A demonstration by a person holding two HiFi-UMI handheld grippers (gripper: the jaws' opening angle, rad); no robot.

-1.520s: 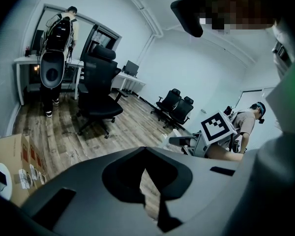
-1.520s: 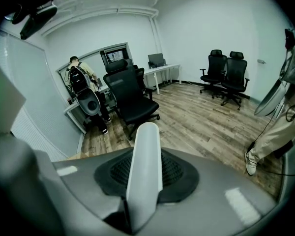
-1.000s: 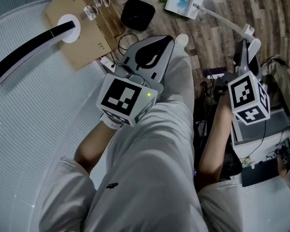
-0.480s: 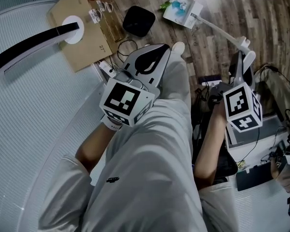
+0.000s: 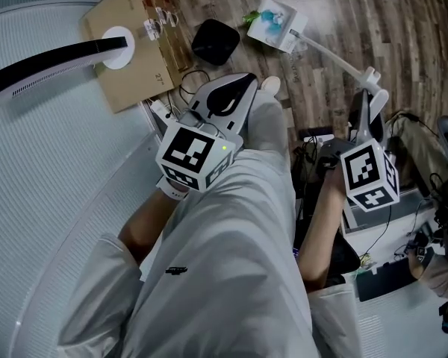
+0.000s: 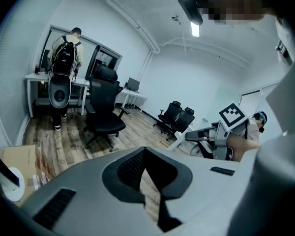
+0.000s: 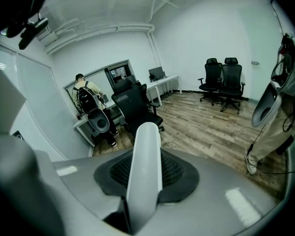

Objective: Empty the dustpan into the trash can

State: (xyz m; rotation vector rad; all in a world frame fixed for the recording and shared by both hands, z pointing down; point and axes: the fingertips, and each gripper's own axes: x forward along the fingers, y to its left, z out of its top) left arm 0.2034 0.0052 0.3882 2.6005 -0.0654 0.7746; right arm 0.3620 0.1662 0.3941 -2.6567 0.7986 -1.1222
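White plastic, the dustpan (image 5: 275, 19) sits low over the wood floor (image 5: 388, 21) ahead of the person's shoe (image 5: 272, 85), with blue-green scraps in it; whether it touches the boards is hard to tell from above. Its long white handle (image 5: 332, 52) slants back to the right gripper (image 7: 145, 191), whose jaws stand partly apart and clamp the grip end between their pads. Across the pale trousers (image 5: 239, 237), the left gripper (image 6: 145, 156) has its jaws pressed together on nothing. Just left of the dustpan lies a black rounded box (image 5: 215, 42), and beyond that a cardboard sheet (image 5: 127, 66) bearing a white disc (image 5: 118, 47).
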